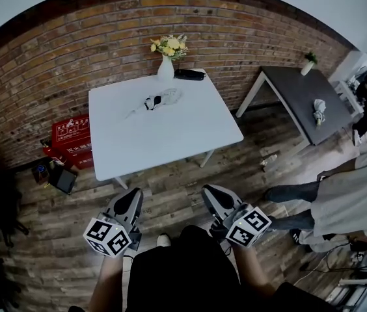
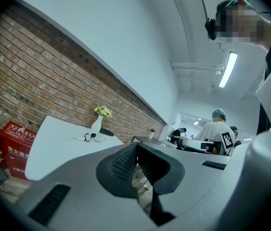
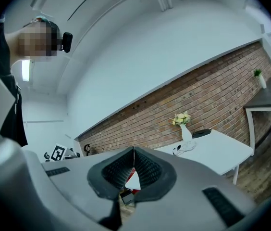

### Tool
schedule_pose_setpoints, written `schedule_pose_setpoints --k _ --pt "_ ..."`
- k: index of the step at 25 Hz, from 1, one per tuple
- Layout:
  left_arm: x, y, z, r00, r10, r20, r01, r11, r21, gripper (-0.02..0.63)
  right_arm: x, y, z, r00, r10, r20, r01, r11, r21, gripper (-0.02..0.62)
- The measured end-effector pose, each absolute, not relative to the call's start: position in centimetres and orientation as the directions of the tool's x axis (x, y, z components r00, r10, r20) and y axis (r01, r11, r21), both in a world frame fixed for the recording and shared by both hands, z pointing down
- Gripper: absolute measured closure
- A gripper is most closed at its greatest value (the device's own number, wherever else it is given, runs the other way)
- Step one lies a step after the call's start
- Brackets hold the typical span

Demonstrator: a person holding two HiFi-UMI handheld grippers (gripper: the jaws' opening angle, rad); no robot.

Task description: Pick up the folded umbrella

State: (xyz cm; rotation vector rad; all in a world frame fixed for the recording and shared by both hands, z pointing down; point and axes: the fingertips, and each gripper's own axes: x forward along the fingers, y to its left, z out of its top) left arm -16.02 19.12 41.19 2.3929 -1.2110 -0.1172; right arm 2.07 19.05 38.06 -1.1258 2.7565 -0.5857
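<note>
White, smooth, rectangular table (image 1: 170, 142) before a rough brick wall (image 1: 73, 57). Folded umbrella (image 1: 190, 74): a slim black cylinder lying flat at the table's far edge, at 3 o'clock of the white vase (image 1: 165, 69). Its long axis runs 9-to-3 o'clock. Left tool (image 1: 134, 195) and right tool (image 1: 211, 192): grey shells, ribbed black pads, jaws together on nothing.

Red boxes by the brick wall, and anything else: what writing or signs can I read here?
"灭火": white print on the red box; the rest is blurred.
No words, only square black-and-white markers: on the left gripper, the right gripper and a person's back.
Head view: print on the red boxes is too small to read.
</note>
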Motion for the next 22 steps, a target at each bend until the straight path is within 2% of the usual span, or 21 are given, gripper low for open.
schedule_pose_setpoints --k 14,22 --pt "-17.4 17.3 42.5 0.604 -0.787 0.125 -0.742 -0.498 0.448 0.592 0.3 16.8 38.5 -0.745 -0.663 0.069 -0.635 0.675 -0.377 0.572" --pt "-17.6 12.0 42.2 0.574 -0.807 0.138 -0.772 -0.476 0.421 0.592 0.0 11.0 39.2 -0.782 -0.620 0.069 -0.596 0.709 -0.378 0.572"
